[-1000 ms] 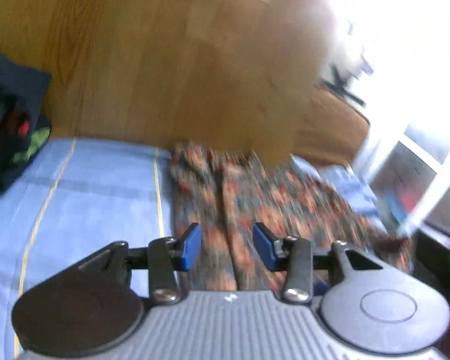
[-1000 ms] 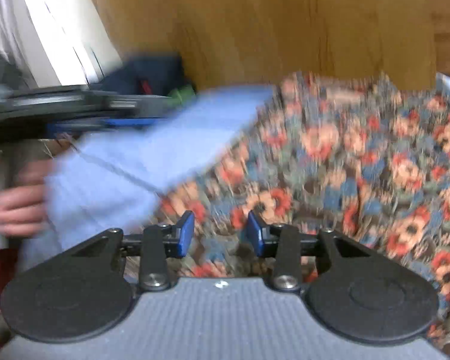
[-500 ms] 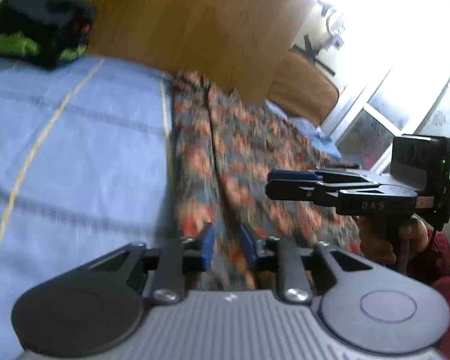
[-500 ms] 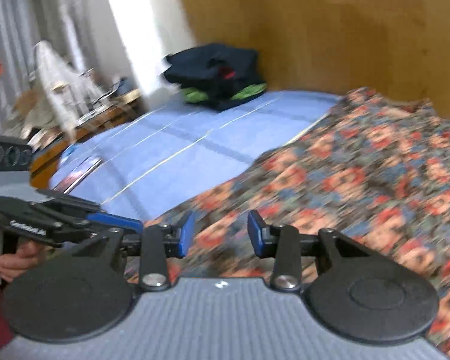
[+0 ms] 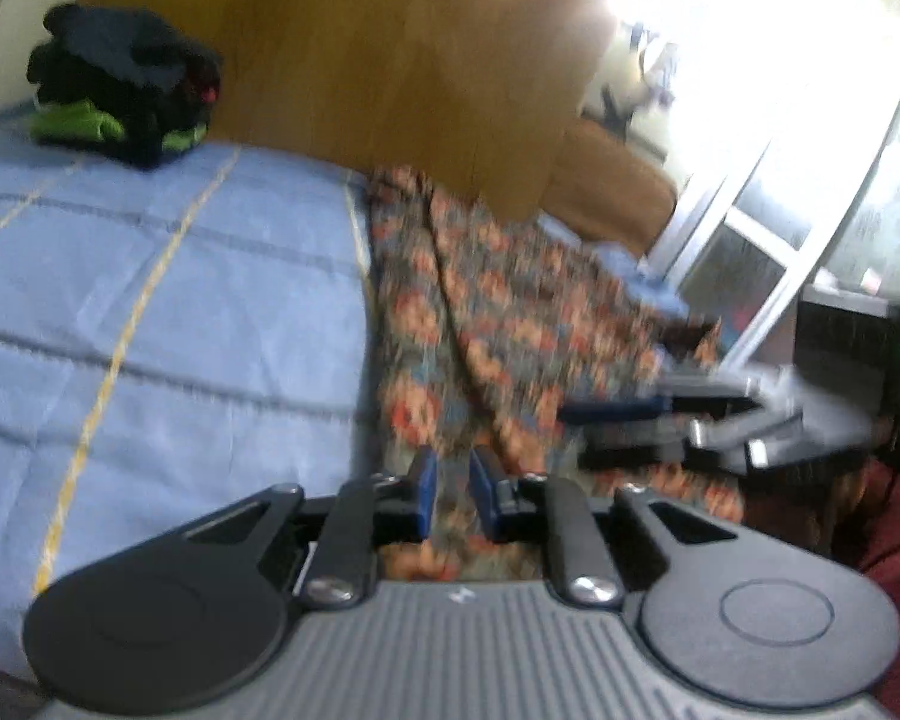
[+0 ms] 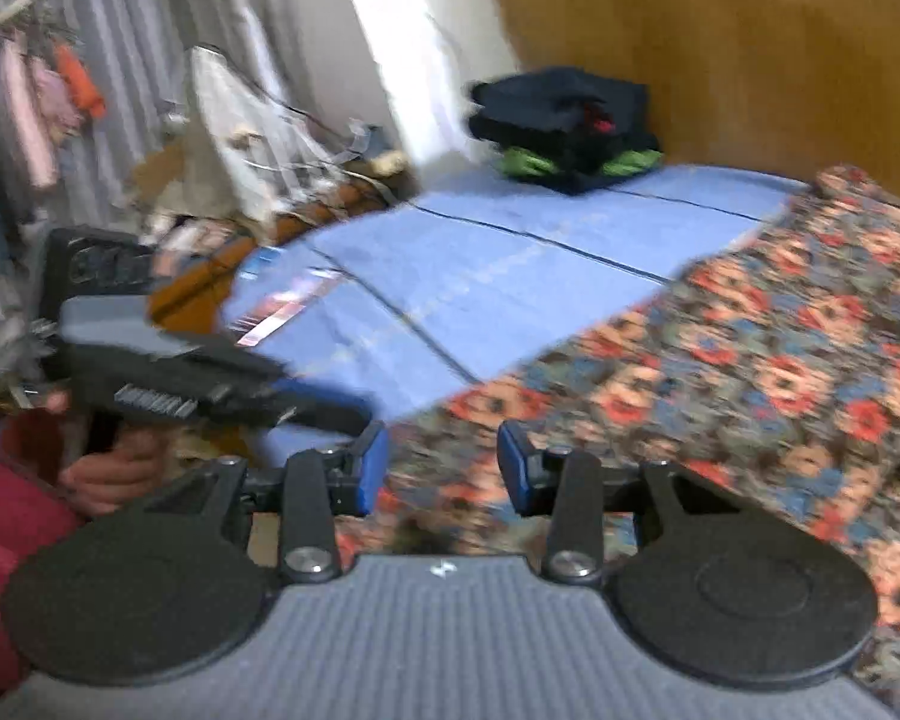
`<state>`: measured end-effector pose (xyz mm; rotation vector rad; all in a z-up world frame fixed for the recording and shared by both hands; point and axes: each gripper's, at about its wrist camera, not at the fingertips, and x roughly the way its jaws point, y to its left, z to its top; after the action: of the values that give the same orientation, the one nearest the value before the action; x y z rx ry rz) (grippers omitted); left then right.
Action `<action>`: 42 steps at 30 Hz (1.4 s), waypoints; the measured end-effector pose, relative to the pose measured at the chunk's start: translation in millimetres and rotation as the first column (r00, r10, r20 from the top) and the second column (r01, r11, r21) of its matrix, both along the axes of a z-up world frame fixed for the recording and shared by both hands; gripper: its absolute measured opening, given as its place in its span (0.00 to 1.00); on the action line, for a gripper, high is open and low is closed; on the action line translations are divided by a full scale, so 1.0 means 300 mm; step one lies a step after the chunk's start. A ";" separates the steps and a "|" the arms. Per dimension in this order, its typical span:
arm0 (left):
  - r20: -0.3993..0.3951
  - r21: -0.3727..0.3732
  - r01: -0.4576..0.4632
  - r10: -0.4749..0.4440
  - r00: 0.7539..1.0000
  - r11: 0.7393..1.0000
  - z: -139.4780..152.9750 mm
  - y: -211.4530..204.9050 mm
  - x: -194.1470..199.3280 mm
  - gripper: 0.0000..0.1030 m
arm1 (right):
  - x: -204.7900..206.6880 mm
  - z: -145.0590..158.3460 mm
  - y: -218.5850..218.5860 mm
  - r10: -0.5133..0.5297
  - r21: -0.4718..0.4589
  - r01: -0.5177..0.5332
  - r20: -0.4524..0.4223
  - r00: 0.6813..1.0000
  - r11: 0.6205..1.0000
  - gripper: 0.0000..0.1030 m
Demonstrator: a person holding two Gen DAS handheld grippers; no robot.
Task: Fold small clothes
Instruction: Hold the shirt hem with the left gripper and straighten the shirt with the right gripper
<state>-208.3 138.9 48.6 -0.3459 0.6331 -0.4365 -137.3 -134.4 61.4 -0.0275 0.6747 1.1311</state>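
Nearest the left camera, the left tool [image 5: 448, 495] is sitting low over the near edge of the floral garment [image 5: 498, 324], which is lying on the blue bedsheet [image 5: 168, 300]. Its jaws have just been closing, and only a narrow slot is showing between the blue pads now, with patterned cloth visible in that slot; blur is making it hard to say whether the pads are actually pinching fabric or just hovering above it. If they are biting, that would mean the left corner is taken and a fold can start.

The right tool [image 6: 443, 468] is standing half open over its own stretch of the garment's near edge, pads apart and not pressing on the cloth, so that side is not yet gripped.

Compared with a second ago, the left tool is showing far more bare bedsheet on its left, and the right tool is appearing beside it, just to the right, where earlier only cloth was showing. In the right view, the left tool is now sitting close alongside, held by a hand [image 6: 114, 471].

Farther back, a dark folded pile [image 5: 123, 90] is resting on the bedsheet against the wooden headboard [image 5: 390, 60], well apart from the garment.
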 end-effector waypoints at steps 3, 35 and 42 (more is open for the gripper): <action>0.044 -0.015 0.004 -0.004 0.999 1.000 0.031 -0.009 0.031 0.13 | -0.015 -0.030 0.039 0.086 0.014 -0.086 -0.066 0.994 0.996 0.42; -0.012 0.165 0.111 -0.111 0.994 0.980 -0.097 -0.265 0.471 0.14 | 0.232 -0.199 -0.353 -0.494 0.144 0.587 -0.406 0.769 0.796 0.37; 0.003 0.195 0.104 -0.107 0.994 0.975 -0.096 -0.272 0.456 0.15 | 0.231 -0.242 -0.443 -0.378 0.297 0.543 -0.464 0.801 0.785 0.34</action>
<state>-71.5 57.4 19.9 -0.1238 0.6771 -0.4739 -68.1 -267.2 -11.2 0.7206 0.7162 0.7673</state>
